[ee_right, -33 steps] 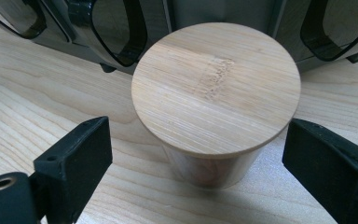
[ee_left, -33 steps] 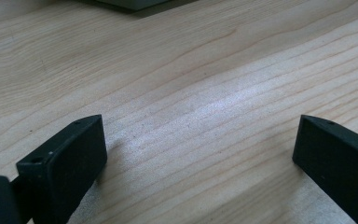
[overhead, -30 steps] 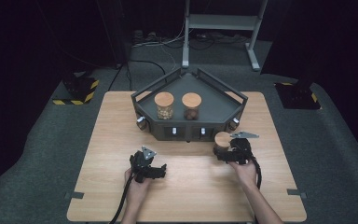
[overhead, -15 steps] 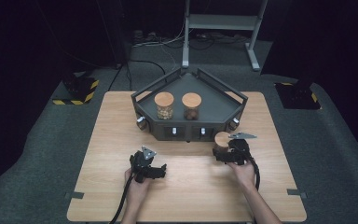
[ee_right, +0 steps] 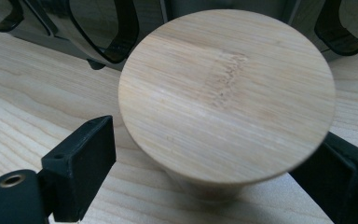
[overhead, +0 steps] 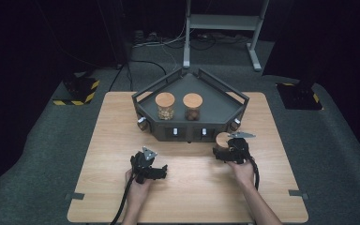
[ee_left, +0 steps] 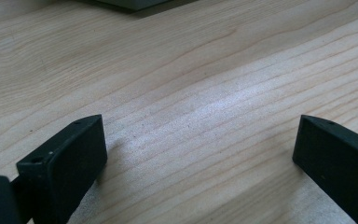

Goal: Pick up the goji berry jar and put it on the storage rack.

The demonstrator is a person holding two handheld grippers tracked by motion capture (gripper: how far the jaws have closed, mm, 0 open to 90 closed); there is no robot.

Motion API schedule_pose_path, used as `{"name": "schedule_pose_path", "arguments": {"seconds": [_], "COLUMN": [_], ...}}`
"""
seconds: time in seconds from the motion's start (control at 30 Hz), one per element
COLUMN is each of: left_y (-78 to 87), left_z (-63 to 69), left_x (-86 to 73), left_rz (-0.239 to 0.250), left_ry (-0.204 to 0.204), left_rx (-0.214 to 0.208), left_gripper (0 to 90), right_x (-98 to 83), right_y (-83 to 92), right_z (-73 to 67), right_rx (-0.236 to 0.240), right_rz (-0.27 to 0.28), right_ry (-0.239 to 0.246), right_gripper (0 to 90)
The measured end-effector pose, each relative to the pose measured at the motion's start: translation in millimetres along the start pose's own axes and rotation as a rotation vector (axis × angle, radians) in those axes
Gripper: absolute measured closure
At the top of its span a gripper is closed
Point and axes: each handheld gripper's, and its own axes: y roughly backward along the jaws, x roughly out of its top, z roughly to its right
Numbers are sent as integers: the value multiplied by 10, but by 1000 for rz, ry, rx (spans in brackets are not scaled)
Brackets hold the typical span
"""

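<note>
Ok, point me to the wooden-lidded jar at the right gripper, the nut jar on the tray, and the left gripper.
Jar at the right gripper (ee_right: 226,93): right gripper view, middle of its wooden lid.
Nut jar (overhead: 164,100): high view, middle of its lid, left one on the tray.
Left gripper (ee_left: 198,149): left gripper view, midway between its open fingers, over bare table.

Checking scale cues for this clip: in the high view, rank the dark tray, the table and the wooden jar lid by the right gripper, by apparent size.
1. table, the largest.
2. dark tray, covering a smaller part of the table's far half.
3. wooden jar lid, beside the right gripper; it looks about as big as the two lids in the tray.
</note>
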Motion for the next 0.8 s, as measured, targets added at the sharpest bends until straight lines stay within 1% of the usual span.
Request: {"name": "schedule_pose_path", "arguments": {"seconds": [0.47, 0.53, 0.6, 0.8], "left_y": [0, 0, 0, 0], "left_z": [0, -1, 0, 0], "left_x": [0, 0, 0, 0], "left_rz": [0, 0, 0, 0], "left_ry": [0, -1, 0, 0], "left_rx": [0, 0, 0, 0], "left_gripper": [30, 30, 30, 30], "right_x": [11, 10, 8, -4], "right_y": [-69, -67, -64, -90], "right_z": [-10, -14, -14, -21], "right_rx": [-27, -35, -39, -53], "right_rz": [15, 25, 34, 41], "right_ry": [-14, -9, -14, -23], "right_gripper": [134, 145, 157, 170]}}
